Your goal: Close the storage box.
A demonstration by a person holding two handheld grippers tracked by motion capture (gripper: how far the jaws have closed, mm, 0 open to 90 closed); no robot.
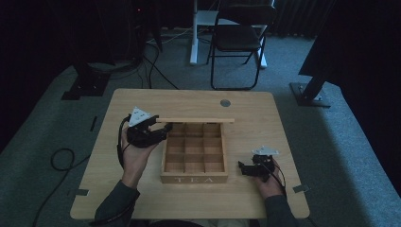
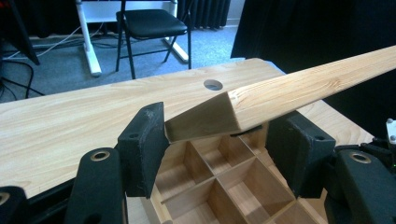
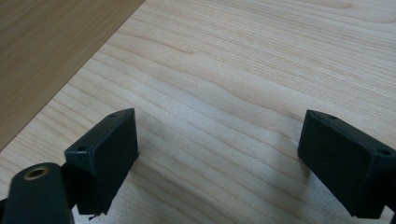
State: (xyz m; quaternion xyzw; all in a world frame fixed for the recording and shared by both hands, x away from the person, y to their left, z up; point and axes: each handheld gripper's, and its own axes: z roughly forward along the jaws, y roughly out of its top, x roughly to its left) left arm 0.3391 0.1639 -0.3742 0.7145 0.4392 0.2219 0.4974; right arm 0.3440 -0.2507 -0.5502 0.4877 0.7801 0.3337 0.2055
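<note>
One hand-held gripper, the left (image 2: 219,154), is pinching the corner of the hinged light wooden lid (image 2: 299,88) above the compartmented wooden tea box (image 1: 194,153), still half open, while the right hand-held gripper (image 3: 219,158) is waiting spread over the surface (image 3: 243,79).

Dim high view, brighter sharp close-ups

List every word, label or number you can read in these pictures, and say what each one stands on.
"TEA": pale capital letters on the front wall of the wooden box, the side facing the person, seen in the high view.
Nothing else reads: the box's lid, the table and both grippers carry no legible writing.
</note>
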